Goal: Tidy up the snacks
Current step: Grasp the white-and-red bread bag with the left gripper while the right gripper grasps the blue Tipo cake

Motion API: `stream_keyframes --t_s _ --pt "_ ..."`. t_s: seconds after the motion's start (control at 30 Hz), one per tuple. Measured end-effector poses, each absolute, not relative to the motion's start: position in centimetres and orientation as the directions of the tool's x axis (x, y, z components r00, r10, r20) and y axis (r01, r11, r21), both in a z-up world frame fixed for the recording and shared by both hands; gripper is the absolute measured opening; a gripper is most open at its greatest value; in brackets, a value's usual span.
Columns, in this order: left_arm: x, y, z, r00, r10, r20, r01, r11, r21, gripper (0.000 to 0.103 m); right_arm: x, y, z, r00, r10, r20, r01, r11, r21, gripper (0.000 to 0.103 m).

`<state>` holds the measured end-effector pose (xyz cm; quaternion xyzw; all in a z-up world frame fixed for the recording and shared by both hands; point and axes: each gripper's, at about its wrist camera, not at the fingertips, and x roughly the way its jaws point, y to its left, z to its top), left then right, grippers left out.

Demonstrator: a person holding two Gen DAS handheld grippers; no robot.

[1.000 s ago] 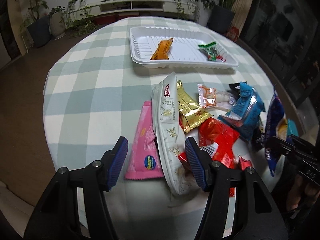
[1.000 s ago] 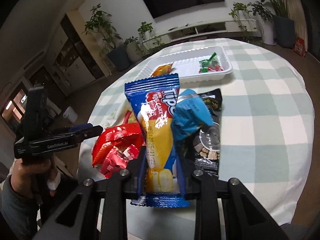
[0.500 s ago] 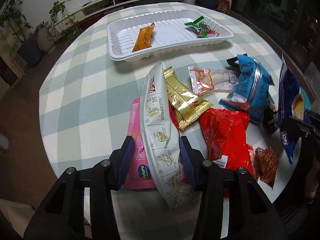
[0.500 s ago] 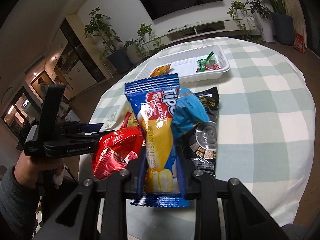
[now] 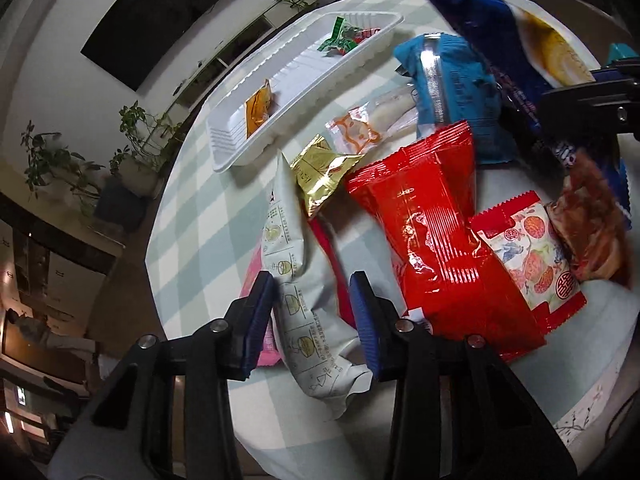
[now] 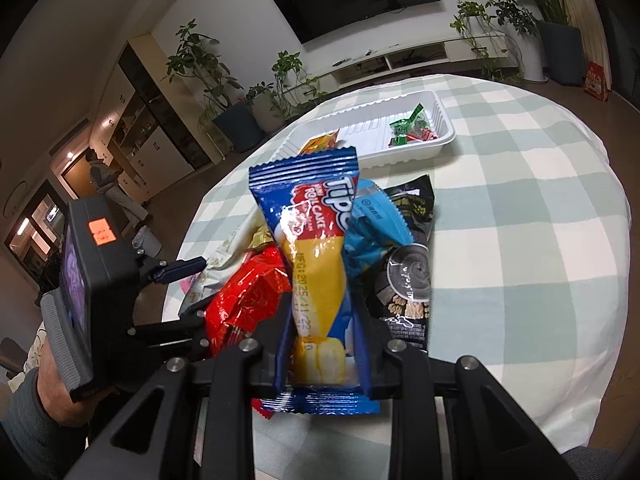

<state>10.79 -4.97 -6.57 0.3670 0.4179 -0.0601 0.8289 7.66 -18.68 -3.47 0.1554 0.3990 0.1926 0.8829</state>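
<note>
A long white snack packet (image 5: 316,344) lies lengthwise between the blue pads of my left gripper (image 5: 311,280). The jaws are closing around it; a thin gap still shows at the right pad. A pink packet (image 5: 260,320) and a red strip lie under it. My right gripper (image 6: 322,312) is shut on a blue and yellow roll cake packet (image 6: 316,240), held upright above the pile. The white tray (image 5: 240,148) at the far side holds an orange sachet (image 5: 258,112) and green-wrapped candies (image 5: 340,38).
On the checked tablecloth lie a big red bag (image 5: 432,240), a gold packet (image 5: 324,176), a light blue packet (image 5: 452,92), a fruit-print packet (image 5: 528,256) and a black packet (image 6: 408,280). The table edge runs close below both grippers. Plants and a TV stand beyond.
My left gripper has moved right and rolled, and its jaws have narrowed around the white packet. The right gripper has kept still with the roll cake packet.
</note>
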Motion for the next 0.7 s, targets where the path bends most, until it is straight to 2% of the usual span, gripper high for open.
stream_keyframes --t_s 0.07,0.13,0.2,0.3,0.37,0.5,0.53,0.63,0.7 --pt "10.9 -5.6 -7.3 0.646 0.228 -0.728 0.405 0.706 0.581 0.037 7.7 -18.6 -3.6 0.604 0.462 -0.649 -0.213 0.879 0.427 0.029" --pt "11.6 -5.5 -8.2 0.629 0.266 -0.731 0.396 0.699 0.595 0.042 7.7 -18.6 -3.6 0.602 0.459 -0.653 -0.211 0.881 0.424 0.029" --pt "12.3 -4.7 -7.8 0.612 0.225 -0.759 0.391 0.748 0.537 0.042 7.7 -18.5 -3.6 0.602 0.455 -0.656 -0.21 0.883 0.42 0.029" --pt "13.4 -2.7 -7.1 0.56 0.133 -0.817 0.385 0.832 0.399 0.043 7.7 -18.4 -3.7 0.601 0.449 -0.661 -0.207 0.886 0.415 0.029" --pt "14.8 -0.2 -6.6 0.494 0.023 -0.869 0.342 0.914 0.218 0.043 7.8 -18.3 -3.7 0.6 0.446 -0.664 -0.205 0.888 0.412 0.029" --pt "16.3 3.1 -6.9 0.395 -0.144 -0.907 0.281 0.959 -0.03 0.043 7.7 -18.2 -3.8 0.599 0.445 -0.666 -0.207 0.889 0.408 0.029" --pt "16.4 3.3 -6.8 0.389 -0.166 -0.906 0.281 0.958 -0.055 0.043 7.7 -18.2 -3.8 0.599 0.444 -0.666 -0.207 0.89 0.407 0.029" --pt "16.5 2.7 -6.8 0.382 -0.148 -0.912 0.301 0.953 -0.028 0.042 7.8 -18.2 -3.8 0.597 0.446 -0.668 -0.207 0.889 0.408 0.029" --pt "16.7 2.2 -6.7 0.384 -0.157 -0.91 0.311 0.95 -0.033 0.038 7.8 -18.2 -3.8 0.596 0.445 -0.668 -0.206 0.889 0.408 0.029"
